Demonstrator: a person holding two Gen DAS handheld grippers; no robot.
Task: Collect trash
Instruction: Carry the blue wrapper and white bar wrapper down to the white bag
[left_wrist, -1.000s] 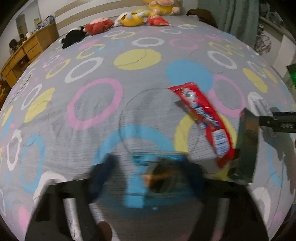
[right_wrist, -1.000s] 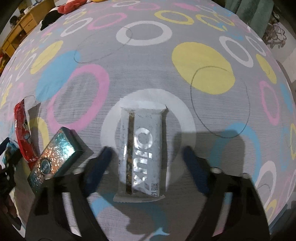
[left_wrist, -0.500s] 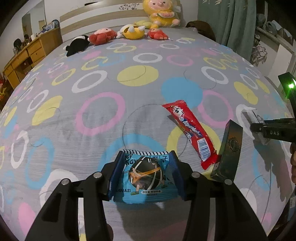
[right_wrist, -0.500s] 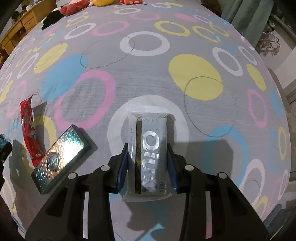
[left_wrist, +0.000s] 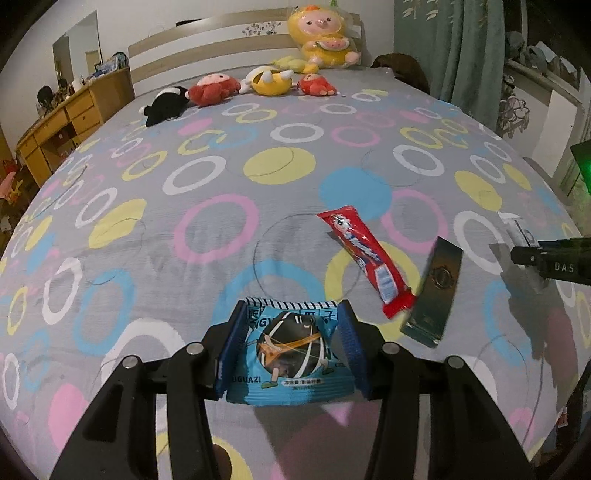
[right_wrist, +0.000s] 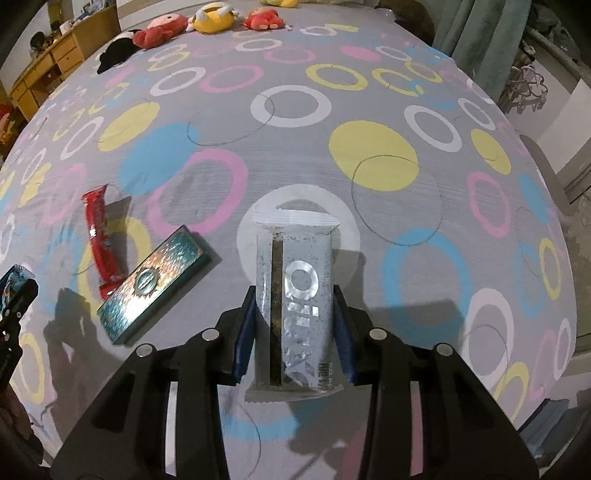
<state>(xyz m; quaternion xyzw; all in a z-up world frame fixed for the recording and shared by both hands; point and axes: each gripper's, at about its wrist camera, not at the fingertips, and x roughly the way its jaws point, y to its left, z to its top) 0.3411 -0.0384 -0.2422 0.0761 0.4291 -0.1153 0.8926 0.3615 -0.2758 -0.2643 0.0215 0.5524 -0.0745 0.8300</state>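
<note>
Left gripper (left_wrist: 291, 350): clamped on blue packet (left_wrist: 290, 363), pads pressing both sides, packet clear of bed (left_wrist: 155, 206).
Right gripper (right_wrist: 293, 328): clamped on silver wrapper (right_wrist: 295, 302), wrapper upright between pads, above white circle on bed.
Left of silver wrapper: teal box (right_wrist: 153, 282) flat on bed; red wrapper (right_wrist: 101, 243) just beyond box, one end touching it.
Far end of bed: plush toys (left_wrist: 269, 79) in row by headboard (left_wrist: 207, 55).

Left hand-held gripper (left_wrist: 291, 347) and right hand-held gripper (right_wrist: 293, 328) both angle downward, jaws clamped on wrappers
</note>
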